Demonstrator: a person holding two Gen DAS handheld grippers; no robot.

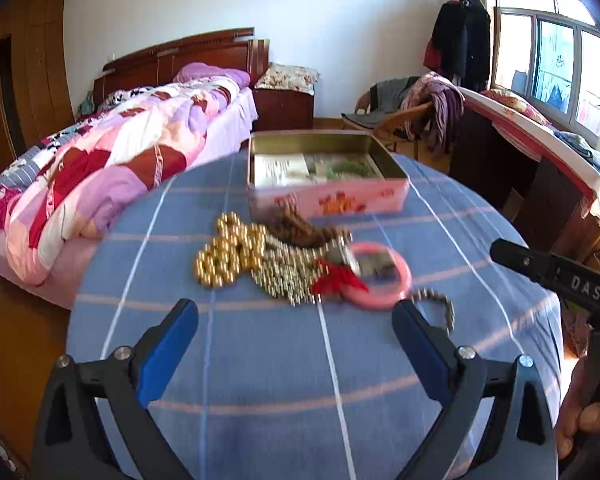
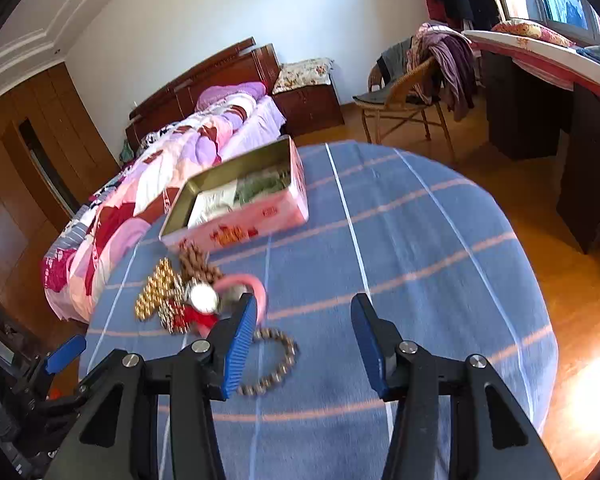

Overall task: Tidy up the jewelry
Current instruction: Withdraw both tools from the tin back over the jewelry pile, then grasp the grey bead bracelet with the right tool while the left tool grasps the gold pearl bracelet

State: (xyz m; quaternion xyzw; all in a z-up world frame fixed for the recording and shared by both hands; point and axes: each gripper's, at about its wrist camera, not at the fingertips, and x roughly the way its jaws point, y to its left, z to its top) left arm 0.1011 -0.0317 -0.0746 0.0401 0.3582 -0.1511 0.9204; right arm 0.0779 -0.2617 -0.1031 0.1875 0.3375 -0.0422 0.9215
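A pile of jewelry lies mid-table: gold bead bracelets (image 1: 228, 256) (image 2: 156, 292), dark brown beads (image 1: 300, 228) (image 2: 196, 264), a silver chain (image 1: 284, 276), a red tassel (image 1: 336, 280), a watch (image 2: 204, 296) and a pink bangle (image 1: 380, 276) (image 2: 256, 284). A small brown bead bracelet (image 1: 440, 308) (image 2: 276, 360) lies apart, nearer me. Behind the pile stands an open pink tin (image 1: 328, 196) (image 2: 240, 224) with papers inside. My left gripper (image 1: 296, 312) hovers wide open just short of the pile. My right gripper (image 2: 304, 308) is open and empty, with its left finger over the bangle and the bracelet.
The round table wears a blue checked cloth (image 1: 260, 380) (image 2: 420, 260). A bed with a pink quilt (image 1: 120, 160) stands to the left. At the back right are a wicker chair with clothes (image 2: 412, 92) and a dark desk (image 2: 540, 92). The left gripper's blue pad (image 2: 66, 350) shows at the right wrist view's lower left.
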